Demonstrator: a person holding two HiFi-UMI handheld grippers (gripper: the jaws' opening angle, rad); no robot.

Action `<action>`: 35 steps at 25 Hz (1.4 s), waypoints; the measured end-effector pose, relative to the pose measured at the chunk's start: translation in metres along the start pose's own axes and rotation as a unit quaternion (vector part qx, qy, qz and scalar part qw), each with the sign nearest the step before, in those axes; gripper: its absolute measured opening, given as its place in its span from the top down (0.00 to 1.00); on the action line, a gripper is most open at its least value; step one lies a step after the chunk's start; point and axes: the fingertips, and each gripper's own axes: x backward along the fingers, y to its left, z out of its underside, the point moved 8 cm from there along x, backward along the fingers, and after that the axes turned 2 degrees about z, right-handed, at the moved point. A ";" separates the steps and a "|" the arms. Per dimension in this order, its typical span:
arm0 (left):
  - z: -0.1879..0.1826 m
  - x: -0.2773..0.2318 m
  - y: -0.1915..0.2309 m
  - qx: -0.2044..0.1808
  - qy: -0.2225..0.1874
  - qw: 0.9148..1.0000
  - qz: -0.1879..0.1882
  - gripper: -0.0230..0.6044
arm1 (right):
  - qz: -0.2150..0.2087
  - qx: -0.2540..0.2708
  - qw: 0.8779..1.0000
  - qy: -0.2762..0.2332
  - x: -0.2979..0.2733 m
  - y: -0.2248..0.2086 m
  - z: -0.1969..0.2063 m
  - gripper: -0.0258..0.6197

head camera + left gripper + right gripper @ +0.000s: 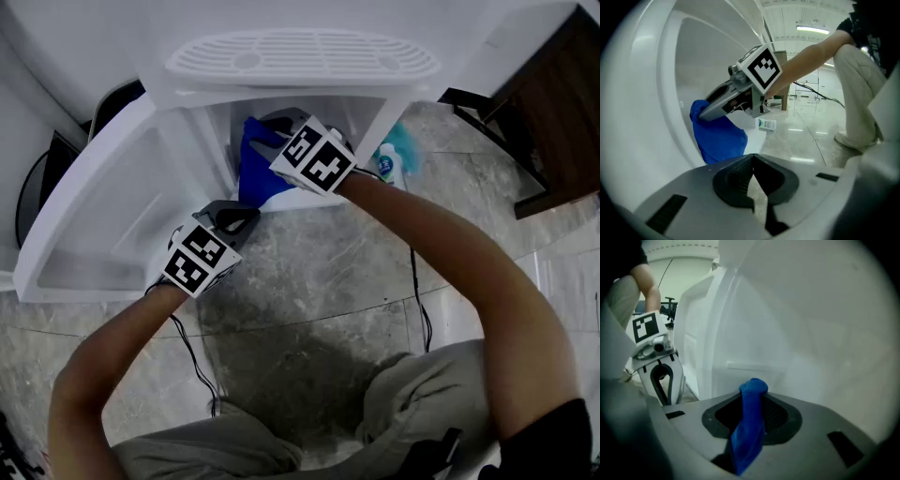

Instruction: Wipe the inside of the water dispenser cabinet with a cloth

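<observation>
The white water dispenser (300, 66) stands with its lower cabinet open and the door (103, 206) swung out to the left. My right gripper (281, 141) reaches into the cabinet, shut on a blue cloth (255, 167). In the right gripper view the cloth (751, 425) is pinched between the jaws, close to the white inner wall (811, 343). My left gripper (239, 217) hovers outside by the door's inner face, shut with nothing in it. The left gripper view shows its closed jaws and the cloth (719, 138) hanging under the right gripper (704, 114).
A white bottle with a teal label (389, 167) lies on the stone floor right of the dispenser. A dark wooden cabinet (553, 103) stands at the far right. A black cable (417, 300) runs across the floor. My knees fill the bottom of the head view.
</observation>
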 end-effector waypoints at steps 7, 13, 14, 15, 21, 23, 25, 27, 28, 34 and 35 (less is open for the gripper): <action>0.012 0.011 0.015 0.028 -0.011 1.000 0.003 0.95 | 0.008 0.048 0.996 0.072 -0.061 -0.001 0.019 0.82; 0.028 0.022 0.017 0.062 -0.017 0.998 0.000 0.95 | 0.025 0.054 0.994 0.092 -0.092 -0.010 0.035 0.82; 0.030 0.022 0.019 0.065 -0.016 0.998 -0.001 0.95 | 0.032 0.051 0.994 0.093 -0.095 -0.016 0.036 0.82; 0.033 0.023 0.020 0.069 -0.015 0.998 -0.002 0.95 | 0.039 0.048 0.994 0.094 -0.098 -0.021 0.035 0.82; 0.038 0.026 0.023 0.078 -0.013 0.997 -0.009 0.95 | 0.051 0.030 0.994 0.096 -0.106 -0.026 0.033 0.82; 0.037 0.022 0.023 0.077 -0.015 0.997 -0.008 0.95 | 0.047 0.028 0.994 0.094 -0.100 -0.020 0.034 0.82; 0.034 0.017 0.024 0.076 -0.017 0.997 -0.004 0.95 | 0.037 0.028 0.995 0.094 -0.093 -0.012 0.035 0.82; 0.032 0.015 0.025 0.075 -0.019 0.997 -0.001 0.95 | 0.028 0.031 0.995 0.092 -0.090 -0.006 0.035 0.82; 0.032 0.014 0.027 0.075 -0.021 0.997 0.000 0.95 | 0.025 0.034 0.995 0.091 -0.091 -0.004 0.035 0.82; 0.036 0.020 0.035 0.085 -0.020 0.996 -0.012 0.95 | 0.031 0.043 0.994 0.101 -0.102 -0.017 0.036 0.82; 0.038 0.021 0.034 0.086 -0.018 0.996 -0.012 0.95 | 0.032 0.043 0.993 0.102 -0.104 -0.021 0.036 0.82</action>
